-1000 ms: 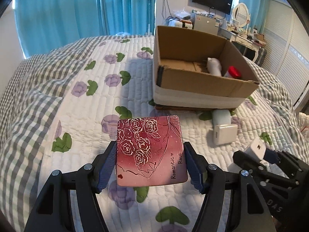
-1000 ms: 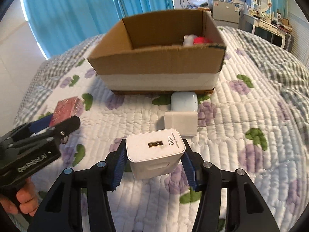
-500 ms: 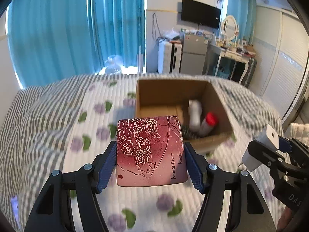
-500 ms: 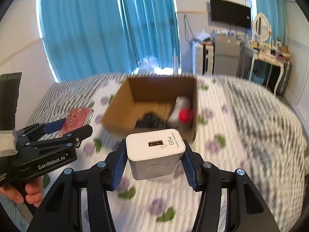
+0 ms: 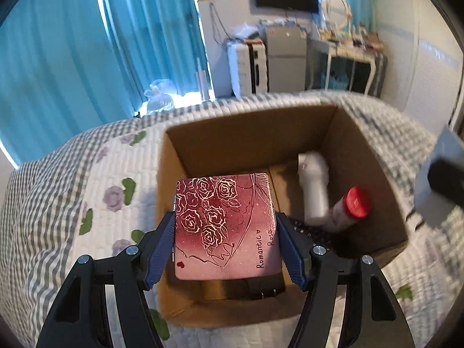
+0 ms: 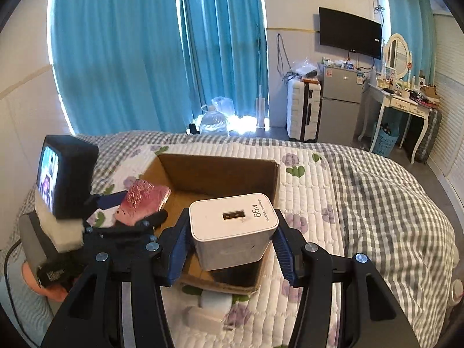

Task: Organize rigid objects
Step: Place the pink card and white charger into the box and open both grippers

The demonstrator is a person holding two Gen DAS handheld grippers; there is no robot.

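My left gripper is shut on a red rose-printed tin and holds it above the open cardboard box on the bed. A white bottle and a red-capped bottle lie inside the box. My right gripper is shut on a white 66W charger and holds it above the box's near edge. The left gripper with the tin shows at the left in the right wrist view.
A white plug adapter and a pale blue case lie on the quilt in front of the box. Beyond the bed stand blue curtains, a suitcase, a small fridge and a dressing table.
Both grippers have risen from low over the quilt and moved forward over the box, each still holding its object. The views now look down into the box.
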